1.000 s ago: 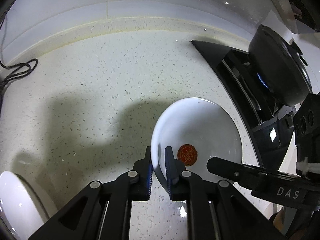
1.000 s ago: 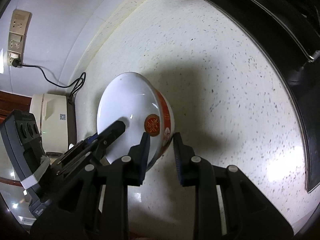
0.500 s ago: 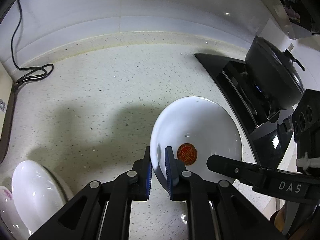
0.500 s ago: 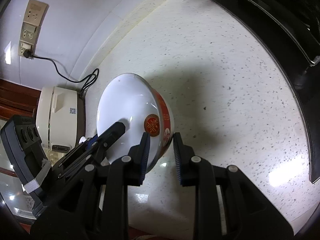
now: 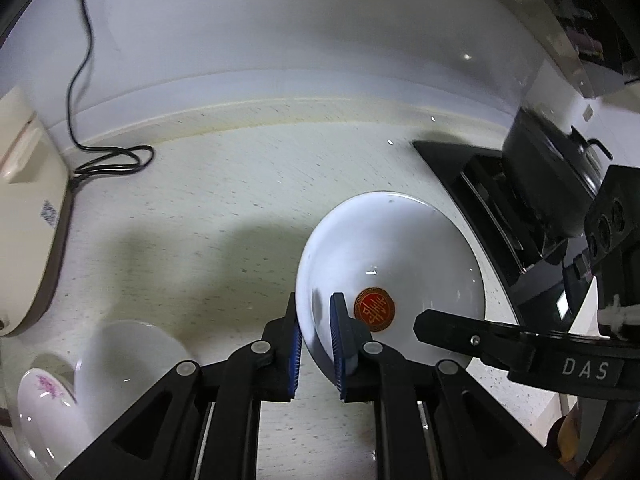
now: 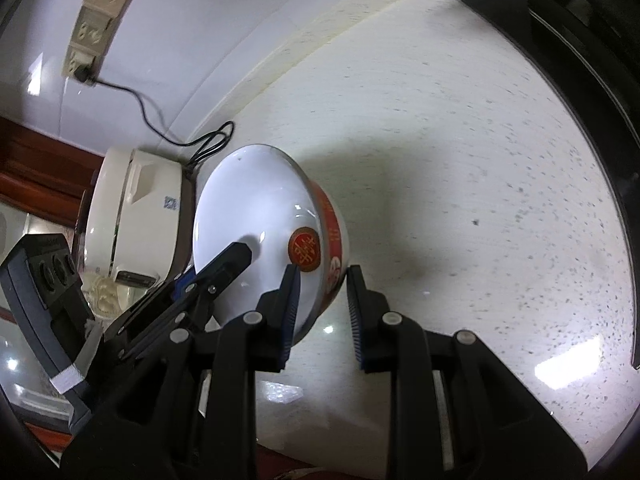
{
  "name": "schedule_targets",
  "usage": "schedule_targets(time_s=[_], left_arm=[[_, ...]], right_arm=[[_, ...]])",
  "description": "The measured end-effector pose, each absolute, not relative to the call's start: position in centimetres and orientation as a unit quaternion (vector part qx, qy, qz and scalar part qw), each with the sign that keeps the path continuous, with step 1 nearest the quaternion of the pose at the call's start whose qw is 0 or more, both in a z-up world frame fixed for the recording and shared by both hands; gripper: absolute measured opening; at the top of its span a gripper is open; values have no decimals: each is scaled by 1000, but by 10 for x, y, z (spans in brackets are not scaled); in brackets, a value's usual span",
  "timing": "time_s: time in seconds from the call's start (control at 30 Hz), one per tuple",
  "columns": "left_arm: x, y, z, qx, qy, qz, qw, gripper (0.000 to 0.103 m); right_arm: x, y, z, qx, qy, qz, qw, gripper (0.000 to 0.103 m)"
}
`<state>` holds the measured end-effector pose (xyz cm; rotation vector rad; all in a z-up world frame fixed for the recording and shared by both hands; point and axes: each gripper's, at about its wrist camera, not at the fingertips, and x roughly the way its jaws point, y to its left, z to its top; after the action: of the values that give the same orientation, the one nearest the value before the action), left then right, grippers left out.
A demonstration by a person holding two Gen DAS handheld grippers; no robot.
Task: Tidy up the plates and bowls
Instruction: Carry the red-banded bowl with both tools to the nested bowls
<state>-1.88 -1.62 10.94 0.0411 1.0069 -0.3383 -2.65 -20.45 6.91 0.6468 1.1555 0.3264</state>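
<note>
**Bowl lifted clear of the counter, carried toward the other dishes**

Over the last second the red-and-white bowl (image 5: 390, 280) has come up off the speckled counter (image 5: 224, 208) and travelled away from the black stove (image 5: 500, 208). In the left wrist view more of the scene at the left edge has slid into sight — the cream appliance (image 5: 28, 216), its coiled cable (image 5: 116, 160), and a plain white bowl (image 5: 128, 364) with a flower-printed dish (image 5: 44, 404) beside it. In my judgement that cluster is where the carried bowl is headed, to be stacked or set alongside; the placing is not yet done.

Both tongs grip the same bowl, on opposite sides of its rim. The left tongs (image 5: 314, 344) are clamped nearly closed, one pad inside the wall and one outside. The right tongs (image 6: 322, 312) stand a little wider, straddling the rim where the red band runs, the inner pad by the red medallion; they too are closed on it.

Both point steeply down at the counter, and the bowl hangs tilted between them, its mouth turned toward the left tongs' camera — well above its own shadow.
</note>
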Motion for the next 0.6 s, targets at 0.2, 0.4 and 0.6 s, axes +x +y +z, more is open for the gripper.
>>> schedule_targets(time_s=[0.2, 0.4, 0.6], left_arm=[[-28, 14, 119, 5, 467, -135, 874, 13], [-37, 43, 127, -18, 458, -111, 882, 13], [-47, 66, 137, -34, 449, -95, 888, 14]], right_arm=[[-23, -176, 79, 281, 533, 180, 777, 27], [-20, -146, 86, 270, 537, 210, 771, 28], [-20, -125, 93, 261, 539, 235, 766, 28]])
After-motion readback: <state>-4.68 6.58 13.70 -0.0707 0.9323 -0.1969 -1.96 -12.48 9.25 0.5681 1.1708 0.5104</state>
